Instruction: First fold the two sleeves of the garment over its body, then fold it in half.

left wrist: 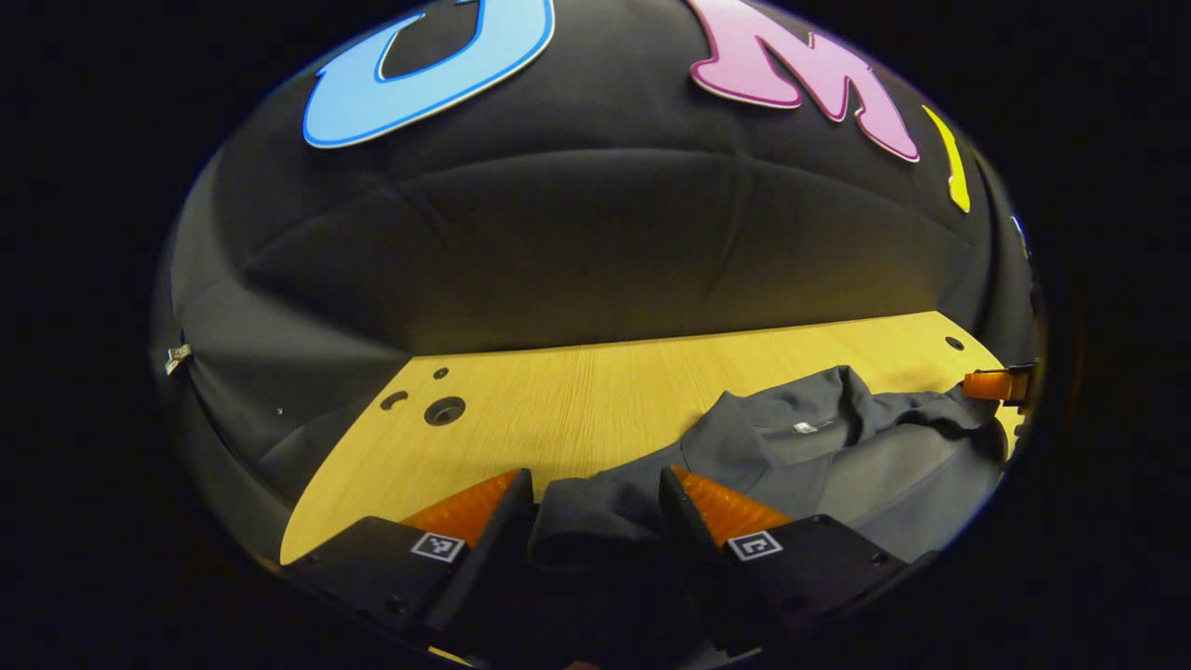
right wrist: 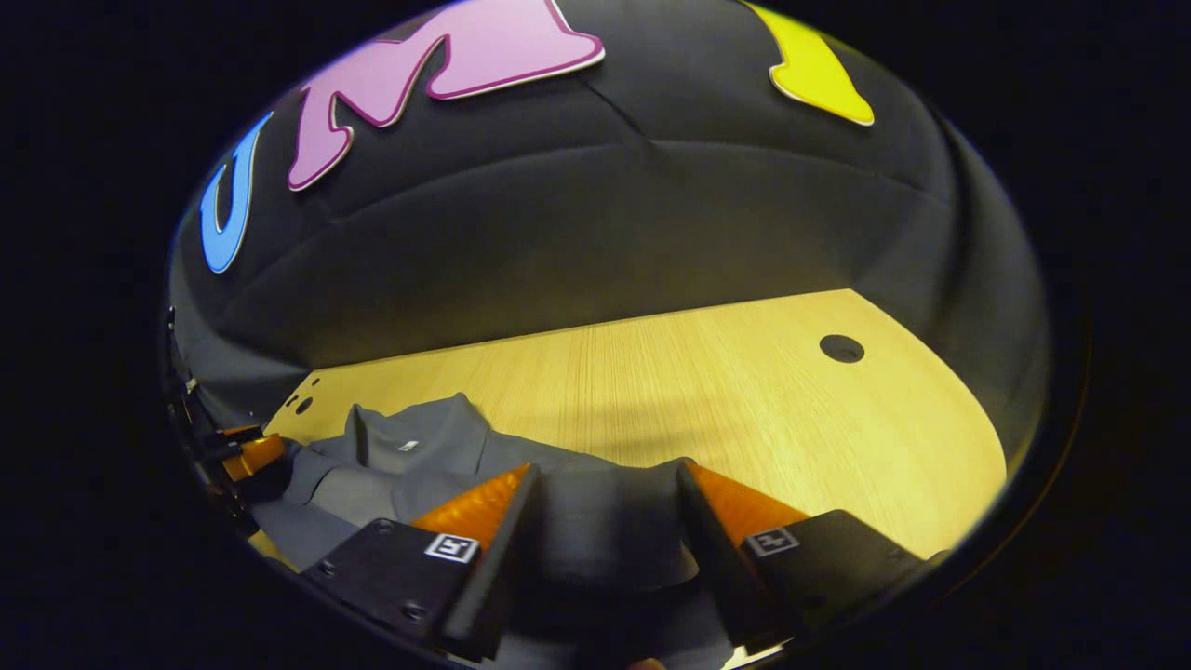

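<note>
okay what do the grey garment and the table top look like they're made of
The garment looks like soft woven or knit fabric, matte grey: it drapes and wrinkles, with a collar and small neck tag. The table top looks like light wood or wood-look laminate: fine straight grain, smooth low sheen, round holes.

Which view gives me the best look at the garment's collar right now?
The left gripper view: the grey fabric garment's collar sits fairly near, showing its small neck tag and raised folds. In the right gripper view the collar lies farther off toward the left edge, smaller, beyond the right claw.
</note>
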A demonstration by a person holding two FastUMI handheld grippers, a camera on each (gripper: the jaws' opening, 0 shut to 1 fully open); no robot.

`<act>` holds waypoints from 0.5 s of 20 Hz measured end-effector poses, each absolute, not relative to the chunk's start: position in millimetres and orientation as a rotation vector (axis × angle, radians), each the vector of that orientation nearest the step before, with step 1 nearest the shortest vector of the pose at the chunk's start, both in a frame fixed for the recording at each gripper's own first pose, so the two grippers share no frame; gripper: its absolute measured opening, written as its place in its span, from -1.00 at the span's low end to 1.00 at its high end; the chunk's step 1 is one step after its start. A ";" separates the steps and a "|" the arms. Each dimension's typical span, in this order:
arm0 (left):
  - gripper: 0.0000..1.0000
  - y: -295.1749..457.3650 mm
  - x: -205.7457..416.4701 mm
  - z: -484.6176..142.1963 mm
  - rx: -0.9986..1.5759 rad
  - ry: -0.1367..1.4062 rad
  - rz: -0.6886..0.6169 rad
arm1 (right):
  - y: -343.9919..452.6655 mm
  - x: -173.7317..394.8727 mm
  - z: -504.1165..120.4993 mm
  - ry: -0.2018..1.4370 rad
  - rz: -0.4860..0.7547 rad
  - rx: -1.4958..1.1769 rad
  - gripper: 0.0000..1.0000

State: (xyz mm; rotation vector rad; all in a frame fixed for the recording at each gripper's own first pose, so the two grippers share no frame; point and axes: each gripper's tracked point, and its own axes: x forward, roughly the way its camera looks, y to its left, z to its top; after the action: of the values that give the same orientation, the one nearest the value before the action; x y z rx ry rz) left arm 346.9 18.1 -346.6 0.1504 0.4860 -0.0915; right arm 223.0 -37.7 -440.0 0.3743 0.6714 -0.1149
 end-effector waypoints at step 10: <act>0.92 0.1 278.9 -266.8 0.076 0.394 -0.139 | -44.1 181.7 -337.4 0.547 -0.128 0.412 0.94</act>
State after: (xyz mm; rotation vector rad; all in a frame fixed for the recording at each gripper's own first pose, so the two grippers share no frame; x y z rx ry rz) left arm 278.9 0.1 -266.8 0.0761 0.3936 -0.1393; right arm 181.7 -44.1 -337.4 0.4122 0.5469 -0.1285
